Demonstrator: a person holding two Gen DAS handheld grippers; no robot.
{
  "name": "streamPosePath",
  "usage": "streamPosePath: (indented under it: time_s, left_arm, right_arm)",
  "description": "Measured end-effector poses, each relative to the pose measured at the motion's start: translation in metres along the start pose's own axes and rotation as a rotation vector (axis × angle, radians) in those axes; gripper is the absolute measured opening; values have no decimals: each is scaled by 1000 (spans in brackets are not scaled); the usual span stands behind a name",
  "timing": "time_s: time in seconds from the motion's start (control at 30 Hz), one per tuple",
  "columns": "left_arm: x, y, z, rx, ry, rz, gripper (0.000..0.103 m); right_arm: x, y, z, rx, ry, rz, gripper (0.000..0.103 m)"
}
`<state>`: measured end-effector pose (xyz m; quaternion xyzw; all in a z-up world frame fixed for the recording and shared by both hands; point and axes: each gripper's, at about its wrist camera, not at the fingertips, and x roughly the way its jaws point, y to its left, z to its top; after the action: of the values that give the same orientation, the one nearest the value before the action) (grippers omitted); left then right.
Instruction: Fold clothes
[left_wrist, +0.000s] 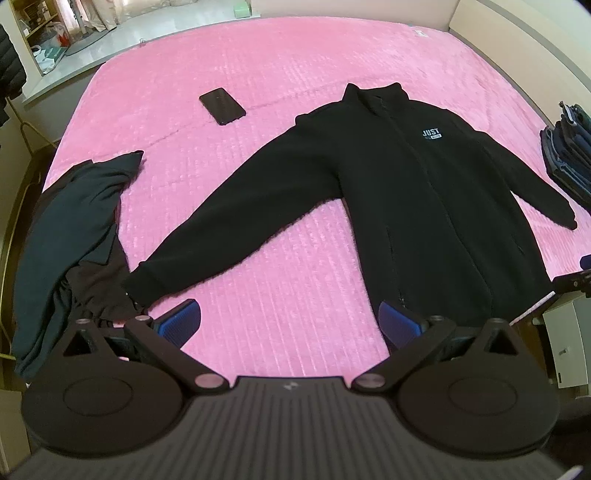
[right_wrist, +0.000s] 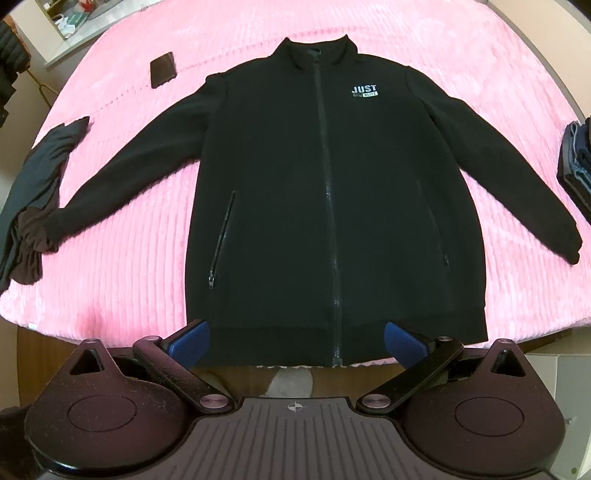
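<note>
One black zip jacket (right_wrist: 332, 184) is laid flat, front side up, on the pink ribbed blanket (right_wrist: 129, 288) of a bed, with its collar pointed away from both cameras and its hem at the near edge of the blanket; both sleeves are spread out to the sides. A white "JUST" logo (right_wrist: 364, 91) is seen on the chest of the jacket, and the front zip is closed along its whole length. Just beyond the cuff of the jacket's left-hand sleeve, a crumpled dark garment (left_wrist: 74, 221) is heaped, touching or nearly touching that cuff. A dark phone (left_wrist: 222, 106) is placed on the blanket beyond that same sleeve, well apart from the jacket's collar. Off the other sleeve, at the blanket's edge, a stack of folded clothes (right_wrist: 578, 155) is seen. The left tongs (left_wrist: 290, 321) are held wide apart with nothing between their blue pads, above the blanket beside the jacket's hem corner. The right tongs (right_wrist: 297, 338) are likewise spread wide and empty, held just before the middle of the jacket's hem, the zip end lying between their pads
</note>
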<state>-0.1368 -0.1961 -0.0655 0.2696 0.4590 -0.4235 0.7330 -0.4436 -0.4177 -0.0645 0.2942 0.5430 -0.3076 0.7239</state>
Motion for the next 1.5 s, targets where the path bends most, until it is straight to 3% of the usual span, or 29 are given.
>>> streamPosePath:
  time_s: [0.23, 0.37, 0.43, 0.6, 0.8, 0.97, 1.0, 1.03, 1.1, 1.3, 1.5]
  left_arm:
    - [1, -2, 2, -2, -2, 7, 101]
    - [0, 2, 1, -2, -26, 23, 101]
    - [0, 7, -2, 2, -29, 65, 101]
    - [-5, 28, -19, -37, -16, 201, 101]
    - [-16, 72, -50, -96, -7, 306, 101]
    - [-6, 116, -68, -91, -1, 309, 101]
    - [-2, 126, -70, -77, -3, 298, 101]
    - [3, 135, -71, -62, -5, 286, 101]
    - [17, 154, -72, -23, -8, 263, 101]
    - [59, 211, -73, 78, -68, 249, 101]
    - [97, 254, -89, -29, -73, 203, 101]
  right_arm:
    - [-6, 12, 6, -67, -94, 40, 103]
    - [-12, 31, 19, -196, -169, 52, 103]
    - [-13, 43, 27, -267, -207, 72, 103]
    - [-8, 100, 37, -495, -327, 160, 103]
    - [13, 199, 44, -737, -320, 302, 103]
    - [54, 293, 35, -930, -303, 316, 102]
    - [66, 311, 33, -965, -306, 309, 94]
    - [80, 330, 32, -988, -295, 303, 75]
    - [117, 366, 34, -1015, -266, 276, 65]
    - [228, 446, 31, -1183, -274, 191, 66]
    - [328, 485, 18, -1466, -342, 55, 66]
